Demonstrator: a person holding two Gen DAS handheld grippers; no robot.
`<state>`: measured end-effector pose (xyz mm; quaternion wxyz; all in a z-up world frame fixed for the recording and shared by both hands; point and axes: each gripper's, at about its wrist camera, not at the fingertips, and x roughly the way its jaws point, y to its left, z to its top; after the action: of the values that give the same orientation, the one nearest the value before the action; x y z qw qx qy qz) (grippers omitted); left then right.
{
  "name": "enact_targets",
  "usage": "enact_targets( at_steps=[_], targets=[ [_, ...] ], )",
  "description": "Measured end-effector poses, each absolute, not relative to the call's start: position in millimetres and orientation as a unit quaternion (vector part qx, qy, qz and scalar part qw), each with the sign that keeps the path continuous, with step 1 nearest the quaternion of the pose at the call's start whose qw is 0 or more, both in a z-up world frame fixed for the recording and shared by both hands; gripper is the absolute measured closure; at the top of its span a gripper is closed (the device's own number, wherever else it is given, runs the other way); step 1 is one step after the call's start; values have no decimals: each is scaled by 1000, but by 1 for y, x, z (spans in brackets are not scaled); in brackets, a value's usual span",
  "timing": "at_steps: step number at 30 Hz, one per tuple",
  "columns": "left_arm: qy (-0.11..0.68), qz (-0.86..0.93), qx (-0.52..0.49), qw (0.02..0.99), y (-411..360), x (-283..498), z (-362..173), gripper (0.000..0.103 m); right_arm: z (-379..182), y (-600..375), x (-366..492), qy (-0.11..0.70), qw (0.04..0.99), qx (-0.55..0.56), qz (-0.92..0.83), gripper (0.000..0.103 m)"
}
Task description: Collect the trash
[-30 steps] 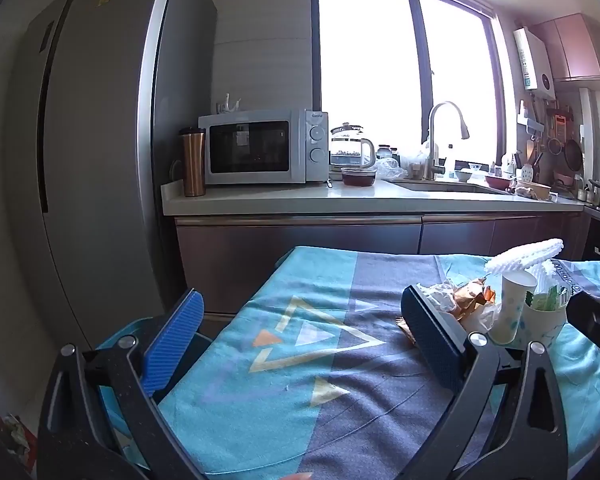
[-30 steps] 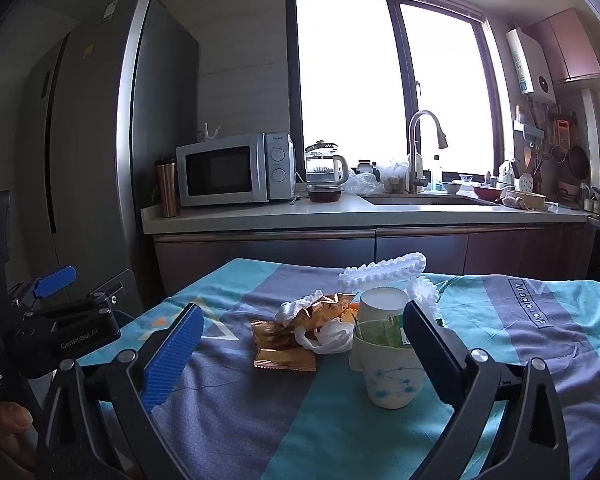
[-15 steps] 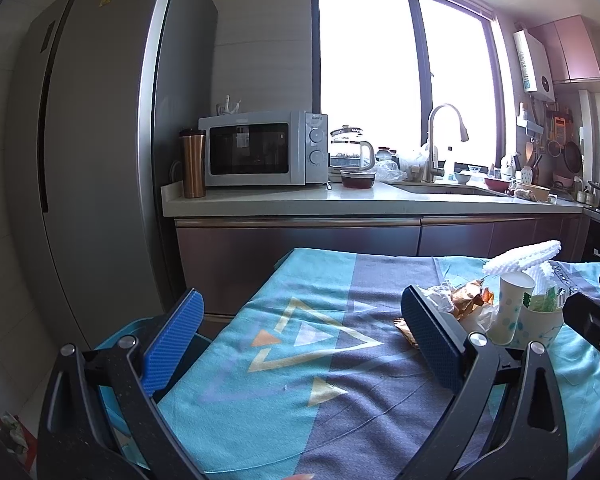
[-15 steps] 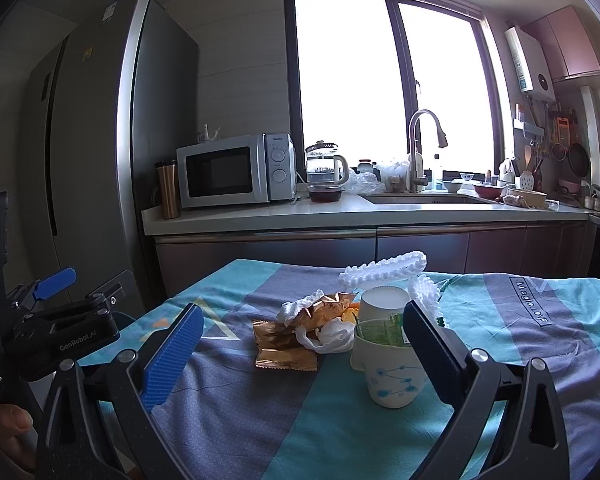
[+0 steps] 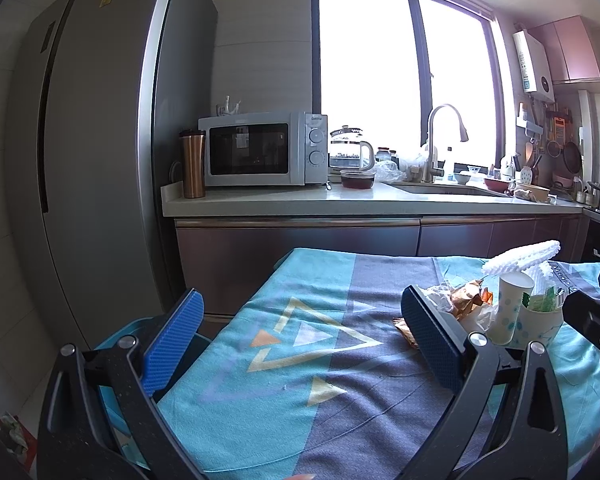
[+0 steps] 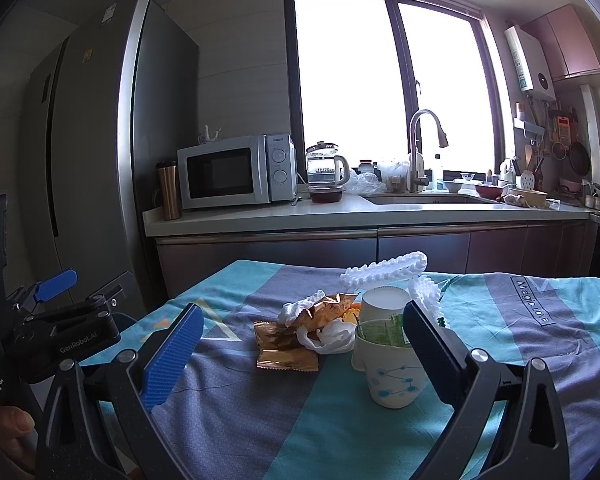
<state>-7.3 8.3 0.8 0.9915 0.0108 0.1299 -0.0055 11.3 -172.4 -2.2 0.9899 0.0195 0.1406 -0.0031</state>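
Both tools are spread wide with nothing between their blue pads. The left gripper [image 5: 302, 334] fills the lower part of its view over the patterned blue and grey tablecloth [image 5: 284, 360], and the right gripper [image 6: 300, 344] sits low in its own frame, facing the trash at centre. That trash is a small heap on the cloth: a gold wrapper [image 6: 286, 350] lying flat, crumpled white tissue [image 6: 328, 338] touching it, and just right of these a paper cup [image 6: 392, 372] with a green packet [image 6: 384, 330] sticking out, partly hidden behind the right pad. A second cup [image 6: 384, 302] and a white foam net [image 6: 384, 272] stand behind. In the left view the same heap sits at the right edge. A microwave [image 6: 236, 172] rests on the counter [image 6: 340, 212] in the background.
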Motion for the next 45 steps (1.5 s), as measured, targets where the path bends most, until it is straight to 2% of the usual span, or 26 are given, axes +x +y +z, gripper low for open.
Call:
enact_targets(
  at_steps=[45],
  targets=[
    [137, -14, 8, 990, -1, -1, -3, 6, 3, -178, 9, 143, 989, 26, 6, 6]
  ],
)
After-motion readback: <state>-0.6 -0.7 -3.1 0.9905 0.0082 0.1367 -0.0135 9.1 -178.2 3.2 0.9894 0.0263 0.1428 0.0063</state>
